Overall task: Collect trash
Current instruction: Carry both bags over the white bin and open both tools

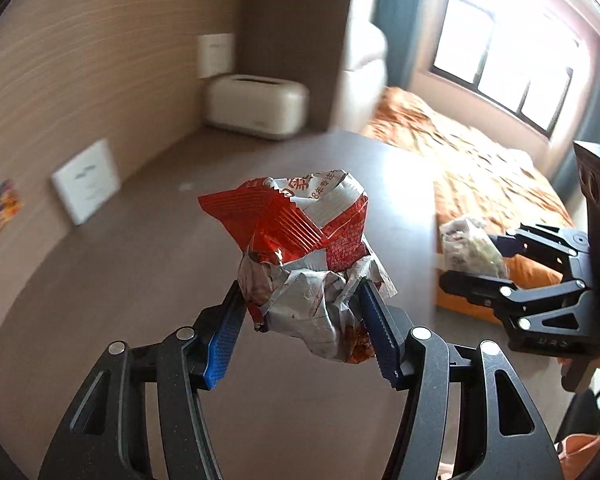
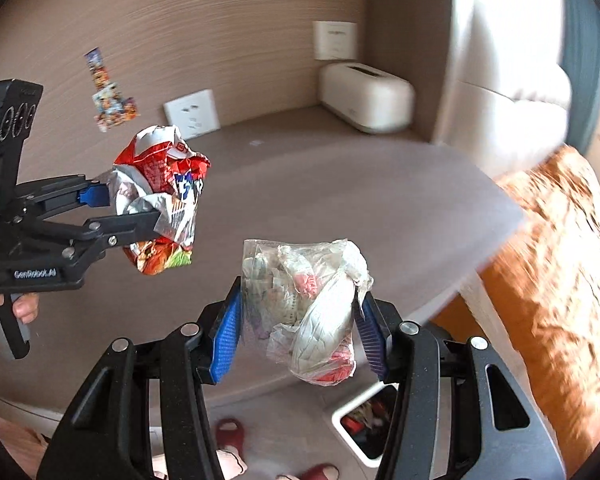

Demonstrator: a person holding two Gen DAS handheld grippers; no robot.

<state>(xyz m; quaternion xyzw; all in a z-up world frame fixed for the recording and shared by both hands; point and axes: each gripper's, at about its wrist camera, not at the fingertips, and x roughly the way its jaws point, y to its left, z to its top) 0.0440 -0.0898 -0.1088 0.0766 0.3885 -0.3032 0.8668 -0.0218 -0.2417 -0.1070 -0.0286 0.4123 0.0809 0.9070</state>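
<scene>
My left gripper (image 1: 300, 300) is shut on a crumpled red and silver snack wrapper (image 1: 300, 248) and holds it above the brown table (image 1: 148, 264). It also shows in the right wrist view (image 2: 132, 208) at the left, with the wrapper (image 2: 160, 196). My right gripper (image 2: 300, 308) is shut on a crumpled clear plastic bag (image 2: 312, 296) with scraps inside, held above the table's front edge. It shows in the left wrist view (image 1: 472, 256) at the right, with the bag (image 1: 468, 248). A white trash bin (image 2: 364, 428) with trash inside stands on the floor below the right gripper.
A cream toaster-like box (image 2: 366, 98) stands in the table's far corner. Wall sockets (image 2: 192, 114) and stickers (image 2: 108, 92) are on the wall. A bed with an orange cover (image 2: 560, 280) lies right of the table. Red slippers (image 2: 230, 432) are on the floor.
</scene>
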